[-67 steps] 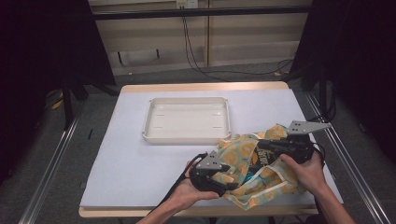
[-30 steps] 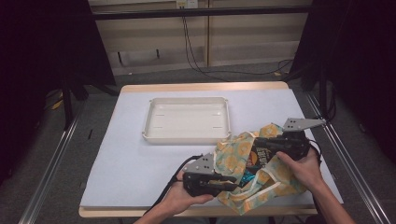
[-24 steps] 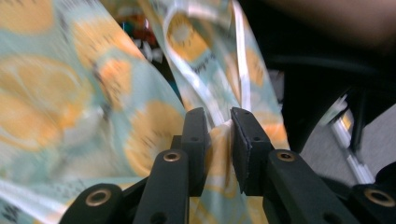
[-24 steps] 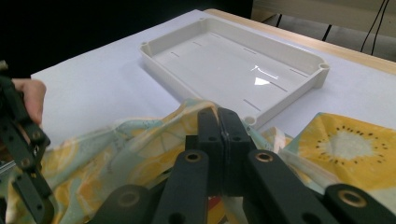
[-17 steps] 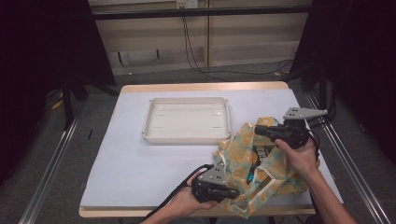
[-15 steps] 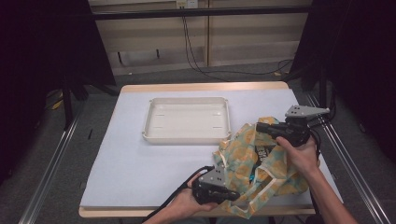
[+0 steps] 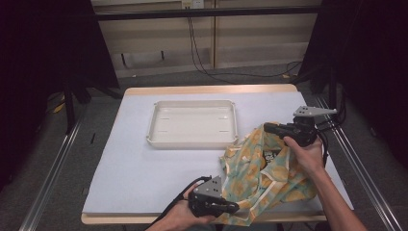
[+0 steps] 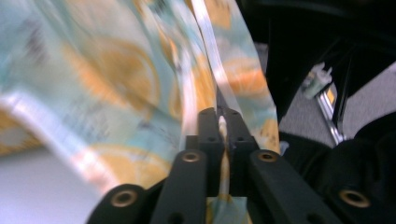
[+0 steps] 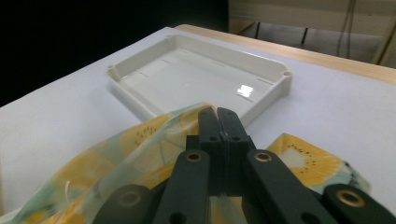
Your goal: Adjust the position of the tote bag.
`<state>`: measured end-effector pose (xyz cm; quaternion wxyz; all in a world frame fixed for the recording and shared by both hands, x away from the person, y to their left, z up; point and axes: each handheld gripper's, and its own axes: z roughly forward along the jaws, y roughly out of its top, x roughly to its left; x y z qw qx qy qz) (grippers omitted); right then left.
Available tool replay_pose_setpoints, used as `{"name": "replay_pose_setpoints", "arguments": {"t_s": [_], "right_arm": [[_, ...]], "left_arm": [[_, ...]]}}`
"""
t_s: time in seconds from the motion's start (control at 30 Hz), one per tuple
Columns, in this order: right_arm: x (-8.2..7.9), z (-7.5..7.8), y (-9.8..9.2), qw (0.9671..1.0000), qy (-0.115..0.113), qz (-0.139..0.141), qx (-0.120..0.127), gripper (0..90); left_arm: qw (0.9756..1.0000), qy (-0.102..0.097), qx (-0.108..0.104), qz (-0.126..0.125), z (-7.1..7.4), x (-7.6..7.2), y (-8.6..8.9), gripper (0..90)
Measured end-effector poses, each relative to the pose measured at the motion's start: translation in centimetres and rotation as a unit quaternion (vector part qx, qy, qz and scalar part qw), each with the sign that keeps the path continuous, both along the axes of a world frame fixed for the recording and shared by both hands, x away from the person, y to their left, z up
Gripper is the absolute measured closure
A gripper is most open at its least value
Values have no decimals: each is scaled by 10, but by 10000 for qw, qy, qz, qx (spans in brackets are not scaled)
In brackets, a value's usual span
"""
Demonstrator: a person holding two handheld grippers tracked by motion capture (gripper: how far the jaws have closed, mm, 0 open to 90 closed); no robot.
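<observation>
A thin cloth (image 7: 269, 168) printed with orange fruit on pale teal lies bunched at the table's front right. My left gripper (image 7: 235, 208) is at the front edge, shut on the cloth's white hem (image 8: 219, 126). Its jaws have just been opening a little, with the hem still pinched between the pads. In the left gripper view the cloth (image 8: 116, 70) hangs stretched above the left gripper (image 8: 219, 114). My right gripper (image 7: 266, 127) holds the far corner, shut on the cloth (image 9: 149, 140), next to the tray's near right corner. The right gripper (image 9: 217, 112) has its pads pressed together over the fabric.
A shallow cream tray (image 7: 192, 143) sits empty at the middle back of the white table (image 7: 125, 163); its rim (image 9: 140, 100) is just beyond the right jaws. Metal rails run along both sides of the table. Dark curtains and cables stand behind.
The left gripper has sunk toward the table's front edge. The right gripper has carried its corner of the cloth away toward the tray, drawing the cloth out between the two.
</observation>
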<state>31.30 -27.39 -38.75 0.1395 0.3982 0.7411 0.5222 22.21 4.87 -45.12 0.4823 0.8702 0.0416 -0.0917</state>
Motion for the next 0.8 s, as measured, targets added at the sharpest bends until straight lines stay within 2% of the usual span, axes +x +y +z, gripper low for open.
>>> {"name": "replay_pose_setpoints", "arguments": {"t_s": [0.1, 0.13, 0.17, 0.23, 0.27, 0.3, 0.43, 0.47, 0.53, 0.57, 0.6, 0.63, 0.67, 0.73, 0.8], "right_arm": [[-6, 1, 4, 9999, -78, 113, -60, 809], [-6, 1, 4, 9999, -78, 113, -60, 809], [-12, 3, 4, 9998, -108, 87, -106, 740], [-17, 5, 1, 9998, -132, 52, -127, 685], [-19, 7, -1, 9998, -154, 43, -116, 667], [-21, 8, -4, 9997, -185, 3, -126, 652], [-30, 12, -9, 9996, -222, 45, -157, 652], [-32, 11, -9, 9995, -228, 53, -187, 656], [-37, 10, -8, 9994, -237, 79, -219, 702], [-40, 9, -7, 9994, -238, 94, -217, 794], [-40, 9, -7, 9994, -238, 94, -217, 794], [-46, 7, -4, 9991, -226, 257, -236, 900], [-46, 7, -4, 9991, -226, 257, -236, 900], [-54, 3, 1, 9985, -186, 364, -376, 900], [-56, 2, 2, 9985, -199, 365, -364, 899]], "left_arm": [[9995, 39, -250, 186, 9, 4, 2, 754], [9995, 39, -250, 186, 9, 4, 2, 720], [9991, -30, -332, 275, 15, 6, 3, 698], [9987, -89, -364, 336, 21, 8, 4, 680], [9987, -89, -364, 336, 21, 8, 4, 678], [9981, -120, -455, 395, 25, 11, 4, 677], [9971, -76, -574, 501, 28, 18, -1, 658], [9971, -76, -574, 501, 28, 18, -1, 643], [9964, -17, -601, 597, 25, 25, -12, 635], [9966, -51, -588, 579, 24, 28, -16, 634], [9966, -51, -588, 579, 24, 28, -16, 643], [9963, -41, -551, 653, 22, 33, -23, 649], [9963, -41, -551, 653, 22, 33, -23, 656], [9961, -113, -529, 693, 20, 38, -34, 657], [9961, -132, -517, 702, 20, 39, -37, 626]]}}
